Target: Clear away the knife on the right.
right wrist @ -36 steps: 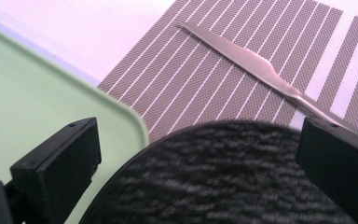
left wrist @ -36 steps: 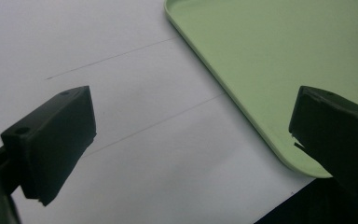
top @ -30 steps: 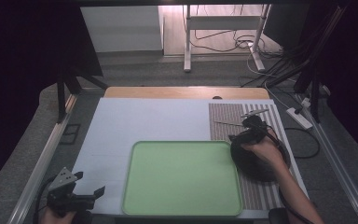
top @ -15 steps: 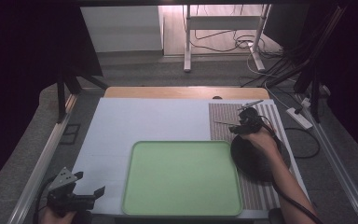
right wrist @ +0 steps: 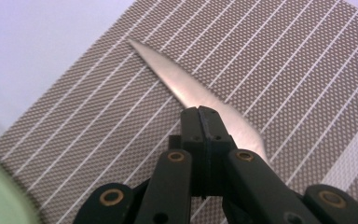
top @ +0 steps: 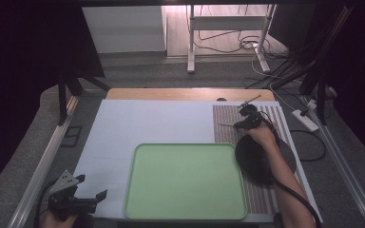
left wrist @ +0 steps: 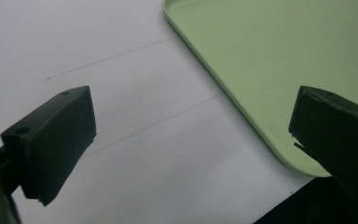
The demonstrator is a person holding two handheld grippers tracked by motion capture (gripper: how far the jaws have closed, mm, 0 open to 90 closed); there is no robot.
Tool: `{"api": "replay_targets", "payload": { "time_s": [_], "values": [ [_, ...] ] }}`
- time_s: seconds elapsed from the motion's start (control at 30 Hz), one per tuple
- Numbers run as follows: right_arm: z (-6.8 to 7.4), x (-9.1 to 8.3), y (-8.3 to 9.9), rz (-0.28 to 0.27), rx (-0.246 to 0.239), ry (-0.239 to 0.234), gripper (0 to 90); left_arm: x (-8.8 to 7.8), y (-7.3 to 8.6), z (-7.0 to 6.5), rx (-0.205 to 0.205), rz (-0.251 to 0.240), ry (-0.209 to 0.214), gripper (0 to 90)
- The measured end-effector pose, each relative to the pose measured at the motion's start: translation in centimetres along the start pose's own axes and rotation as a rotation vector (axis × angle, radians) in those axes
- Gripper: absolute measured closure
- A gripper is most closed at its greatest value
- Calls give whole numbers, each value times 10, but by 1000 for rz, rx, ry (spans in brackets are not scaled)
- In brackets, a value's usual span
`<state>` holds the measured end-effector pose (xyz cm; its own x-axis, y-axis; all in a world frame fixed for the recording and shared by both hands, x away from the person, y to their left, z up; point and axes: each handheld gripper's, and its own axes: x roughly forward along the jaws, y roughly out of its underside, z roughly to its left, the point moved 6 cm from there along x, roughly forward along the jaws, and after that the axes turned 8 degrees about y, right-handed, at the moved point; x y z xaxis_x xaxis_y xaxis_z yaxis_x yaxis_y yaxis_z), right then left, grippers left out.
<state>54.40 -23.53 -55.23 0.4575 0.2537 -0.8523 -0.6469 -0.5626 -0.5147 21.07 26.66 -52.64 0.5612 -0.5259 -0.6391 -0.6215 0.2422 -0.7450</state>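
Knife (right wrist: 193,95), a smooth bright metal blade tapering to a curved point, lies flat on the woven placemat (right wrist: 307,74) at about two o'clock on the table. Right gripper (right wrist: 200,122) stands over the blade with its black jaws just drawn together, pad against pad; whether they pinch the steel or merely rest above it is hard to judge from this angle. The placemat has a fine brown mesh weave crossed by thin pale stripes, with a round black plate (top: 259,159) lying on it at four o'clock, partly under the person's forearm. To the mat's nine o'clock sits the pale green tray (top: 185,183), a smooth matte rectangle with rounded corners and a low raised rim. Under both spreads a plain white sheet (top: 142,123). Left gripper (top: 89,195) waits at seven o'clock, its blocky black jaws spread wide over the white sheet and the tray's corner, holding nothing.
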Motion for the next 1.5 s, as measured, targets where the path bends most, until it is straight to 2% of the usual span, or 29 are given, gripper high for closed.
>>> {"api": "replay_targets", "payload": {
  "time_s": [0.17,0.37,0.57,0.63,0.7,0.73,0.83,0.93,1.03,1.1,1.2,1.27,1.3,1.33,1.5],
  "values": [
    [-12,4,-5,-5,17,15,900,0,0,0,2,1,-1,16],
    [-33,6,-5,-11,60,47,900,0,0,0,-2,2,0,16],
    [-54,4,-2,-6,93,99,900,1,0,0,0,5,-1,17],
    [-57,4,-1,-8,97,105,900,1,0,0,0,5,-2,17],
    [-67,2,2,0,117,137,900,1,0,0,1,6,-2,17],
    [-67,2,2,0,117,137,900,1,0,0,1,6,-2,17],
    [-74,1,5,-6,160,128,900,1,0,0,2,9,-2,18],
    [-74,-3,5,3,164,136,898,1,0,-1,4,11,-3,19],
    [-73,-14,0,-17,214,98,738,1,0,-1,5,11,-4,19],
    [-73,-22,-2,-11,214,122,611,1,0,-1,4,11,-4,19],
    [-72,-30,0,12,209,125,445,1,0,-1,6,12,-5,19],
    [-72,-33,3,35,207,157,341,1,0,-1,9,14,-5,19],
    [-74,-36,5,47,204,184,234,2,0,-1,9,14,-6,20],
    [-74,-36,5,47,204,184,234,2,0,-1,11,15,-7,20],
    [-76,-35,12,92,227,205,50,2,0,-1,15,18,-6,20]
  ]
}}
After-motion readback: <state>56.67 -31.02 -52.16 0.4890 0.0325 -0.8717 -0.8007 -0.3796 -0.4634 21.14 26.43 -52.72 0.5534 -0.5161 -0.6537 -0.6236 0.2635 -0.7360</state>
